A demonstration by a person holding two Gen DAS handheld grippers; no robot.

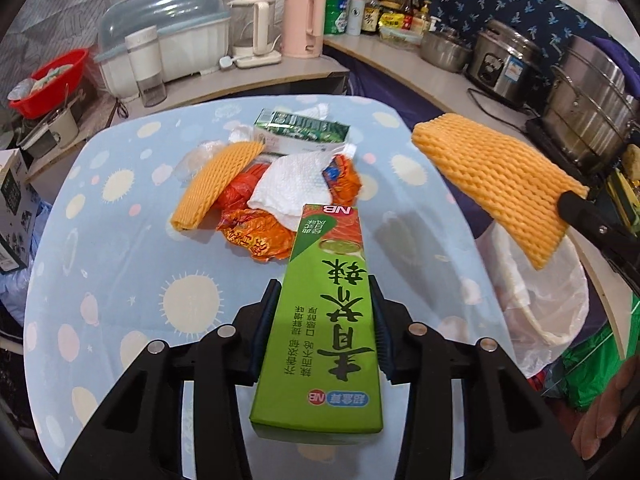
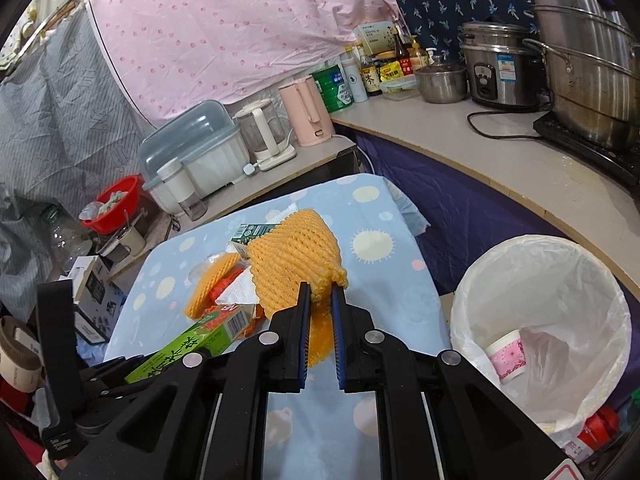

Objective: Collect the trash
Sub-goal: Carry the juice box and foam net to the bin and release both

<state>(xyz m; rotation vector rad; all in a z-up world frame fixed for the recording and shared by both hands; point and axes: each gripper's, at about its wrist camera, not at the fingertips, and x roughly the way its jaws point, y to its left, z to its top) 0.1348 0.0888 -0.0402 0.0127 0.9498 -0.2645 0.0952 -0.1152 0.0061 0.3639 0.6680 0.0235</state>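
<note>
A long green box [image 1: 324, 320] with a red end sits lengthwise between the jaws of my left gripper [image 1: 323, 282], which is shut on it above the blue patterned table [image 1: 120, 280]. My right gripper [image 2: 321, 288] is shut on one end of an orange foam net [image 2: 296, 256], held in the air over the table's right side; the left wrist view shows that net [image 1: 492, 176] too. On the table lies a heap: a second orange foam net [image 1: 212, 184], a white paper towel [image 1: 292, 188], orange wrappers [image 1: 256, 236] and a green-and-white carton [image 1: 300, 132].
A bin with a white liner [image 2: 592, 320] stands to the right of the table, a pink-and-white cup [image 2: 506, 354] inside. Behind runs a counter [image 2: 500, 160] with kettles, a dish rack, bottles, a rice cooker and steel pots. A red basin [image 1: 48, 84] and boxes crowd the left.
</note>
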